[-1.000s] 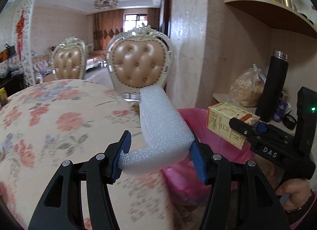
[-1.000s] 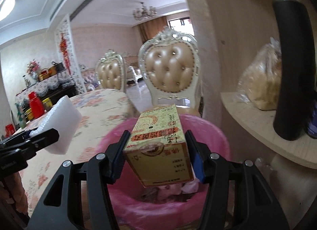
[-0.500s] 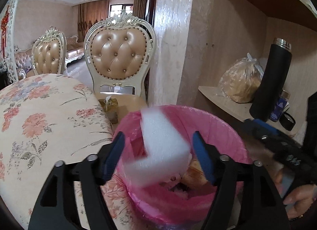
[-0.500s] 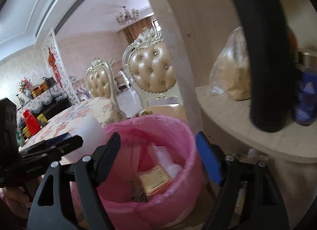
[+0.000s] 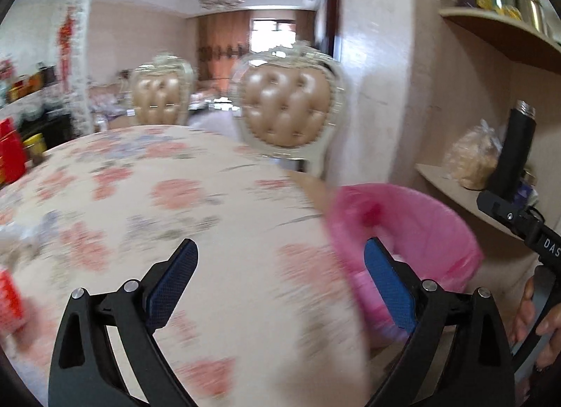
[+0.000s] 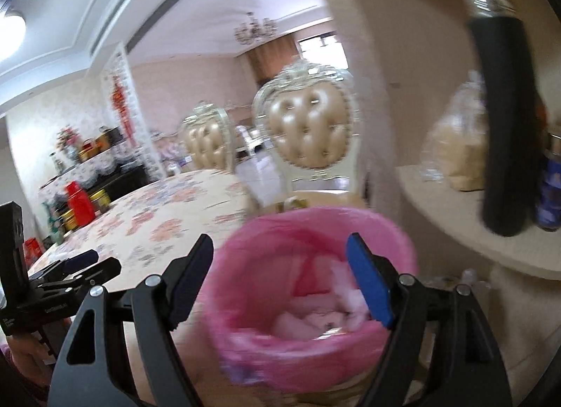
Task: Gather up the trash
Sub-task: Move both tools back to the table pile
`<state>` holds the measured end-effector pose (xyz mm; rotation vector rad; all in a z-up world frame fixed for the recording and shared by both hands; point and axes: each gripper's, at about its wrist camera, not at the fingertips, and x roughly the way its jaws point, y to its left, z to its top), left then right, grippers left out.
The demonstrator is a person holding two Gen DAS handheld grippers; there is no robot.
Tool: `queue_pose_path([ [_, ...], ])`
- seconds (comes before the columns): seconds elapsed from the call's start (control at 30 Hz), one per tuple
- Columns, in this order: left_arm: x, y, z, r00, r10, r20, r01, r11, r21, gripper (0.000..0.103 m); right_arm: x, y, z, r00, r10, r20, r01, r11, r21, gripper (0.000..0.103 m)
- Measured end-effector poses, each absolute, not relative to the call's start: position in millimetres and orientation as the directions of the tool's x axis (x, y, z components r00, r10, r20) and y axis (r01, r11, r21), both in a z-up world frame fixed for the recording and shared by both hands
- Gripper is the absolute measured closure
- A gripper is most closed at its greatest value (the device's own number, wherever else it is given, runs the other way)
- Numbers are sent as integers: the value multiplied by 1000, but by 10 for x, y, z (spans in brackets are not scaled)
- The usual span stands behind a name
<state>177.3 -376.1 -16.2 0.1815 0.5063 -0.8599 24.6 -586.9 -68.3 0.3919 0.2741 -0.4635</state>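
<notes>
Swing your left gripper [image 5: 280, 287] toward the crumpled wrappers at nine o'clock on the round floral-cloth table [image 5: 168, 203], and slow down before closing. Its jaws are opening wide, with nothing between them. Your right gripper [image 6: 280, 280] is spread and empty above the pink-lined round trash bin [image 6: 315, 347], which already holds white scraps.

Bright daylight, motion blur, fisheye warping

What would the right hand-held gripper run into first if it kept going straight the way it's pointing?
Probably the pink-lined round trash bin: the open, empty right hand-held gripper frames its mouth and points slightly downward. Blur leaves depth uncertain; it might meet the near rim first.
</notes>
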Motion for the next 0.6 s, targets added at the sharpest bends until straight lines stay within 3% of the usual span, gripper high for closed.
queue_pose_path([
  [0.23, 2006, -2400, -100, 711, -528, -464, 588, 809, -20, 14, 922, -5028, -576, 910, -207, -358, 315, 909, 273, 21],
  [0.6, 2353, -643, -107, 844, -276, -460, 294, 955, -34, 14, 1991, -3553, -540, 908, 52, -415, 61, 965, 254, 21],
])
